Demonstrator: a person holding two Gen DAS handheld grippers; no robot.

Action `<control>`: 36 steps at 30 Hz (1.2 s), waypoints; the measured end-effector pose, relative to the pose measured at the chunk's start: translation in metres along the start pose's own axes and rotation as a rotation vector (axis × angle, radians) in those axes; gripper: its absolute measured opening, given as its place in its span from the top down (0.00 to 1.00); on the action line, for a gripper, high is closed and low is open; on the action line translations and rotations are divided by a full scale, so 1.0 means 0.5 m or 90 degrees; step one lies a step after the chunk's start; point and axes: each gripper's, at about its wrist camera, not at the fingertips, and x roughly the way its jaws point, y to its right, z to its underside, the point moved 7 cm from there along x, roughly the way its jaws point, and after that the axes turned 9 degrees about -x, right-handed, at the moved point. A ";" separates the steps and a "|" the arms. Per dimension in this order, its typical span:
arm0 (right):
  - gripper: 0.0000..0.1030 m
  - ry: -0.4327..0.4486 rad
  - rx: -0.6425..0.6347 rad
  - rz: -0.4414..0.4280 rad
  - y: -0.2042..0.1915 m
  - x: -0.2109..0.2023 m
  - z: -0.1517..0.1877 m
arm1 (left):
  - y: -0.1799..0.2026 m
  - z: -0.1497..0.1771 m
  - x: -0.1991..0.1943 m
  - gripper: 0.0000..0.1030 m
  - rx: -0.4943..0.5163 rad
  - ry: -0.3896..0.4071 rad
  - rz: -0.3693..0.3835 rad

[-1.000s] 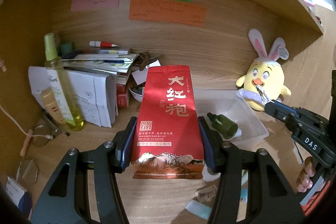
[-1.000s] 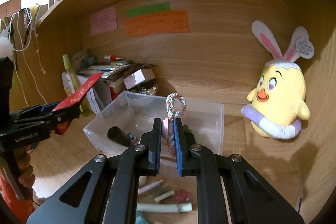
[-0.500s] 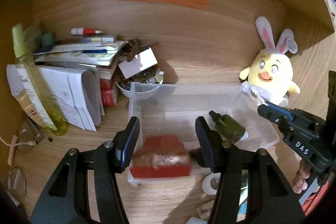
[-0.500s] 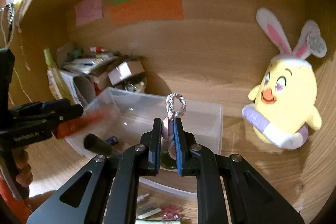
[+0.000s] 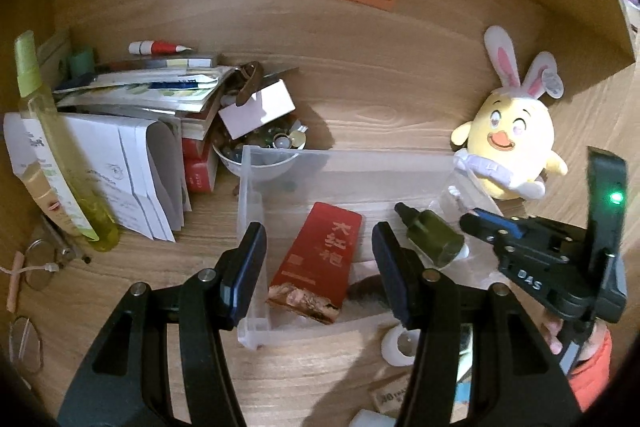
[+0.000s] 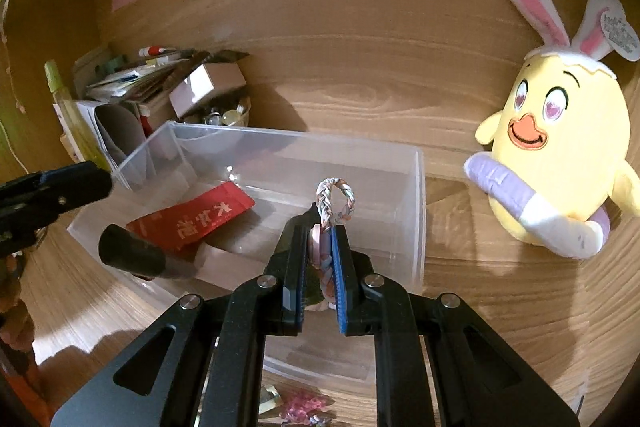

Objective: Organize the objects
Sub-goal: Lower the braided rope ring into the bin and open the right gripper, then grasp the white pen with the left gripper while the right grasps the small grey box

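A: Status on the tea pouch point(image 5: 320, 259)?

B: A second ago it was clamped upright between the left gripper's point(image 5: 318, 259) jaws. Now it is released and is seen lying tilted inside the clear bin point(image 5: 256, 323), against the near-left wall. The left jaws are spread, nothing pinched; the spread is unchanged, so the pouch appears to have slipped out rather than been let go by opening.

A: So one item is counted as sorted?

B: Judged so, yes. The green dropper bottle point(image 5: 434, 237) is also seen in the bin, lying on its side.

A: Right side?

B: The right gripper point(image 6: 322, 263) is pressed together on a braided cord loop point(image 6: 334, 201), pastel strands, soft and limp, loop end sticking up past the tips. It has been brought down toward the bin over the last second and is now held above the near rim. That drop is judged to be next.

A: Materials?

B: Pouch: glossy red foil, flat, printed characters, mountain art at the base. Bin: thin translucent plastic, straight walls, rectangular. Bottle: dark green, smooth, black cap. Desk point(image 5: 168, 275): wood grain. Small clutter is left on the desk in front of the bin, too blurred to be named.
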 end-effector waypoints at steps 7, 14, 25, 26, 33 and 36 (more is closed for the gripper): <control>0.67 -0.011 0.011 0.001 0.004 0.002 0.006 | 0.002 0.007 -0.032 0.36 0.002 0.010 0.004; 0.55 0.013 0.015 0.002 0.001 -0.040 -0.005 | 0.007 0.018 -0.068 0.20 0.016 0.024 -0.002; 0.45 0.065 -0.015 -0.020 -0.037 -0.149 0.017 | 0.006 0.073 -0.104 0.13 0.035 0.016 -0.020; 0.45 0.066 -0.017 -0.022 -0.040 -0.154 0.023 | 0.006 0.079 -0.104 0.13 0.037 0.013 -0.021; 0.45 0.055 -0.021 -0.042 -0.064 -0.175 0.073 | 0.014 0.133 -0.100 0.13 0.050 -0.017 -0.027; 0.45 0.051 -0.025 -0.045 -0.075 -0.183 0.095 | 0.021 0.156 -0.099 0.13 0.055 -0.027 -0.024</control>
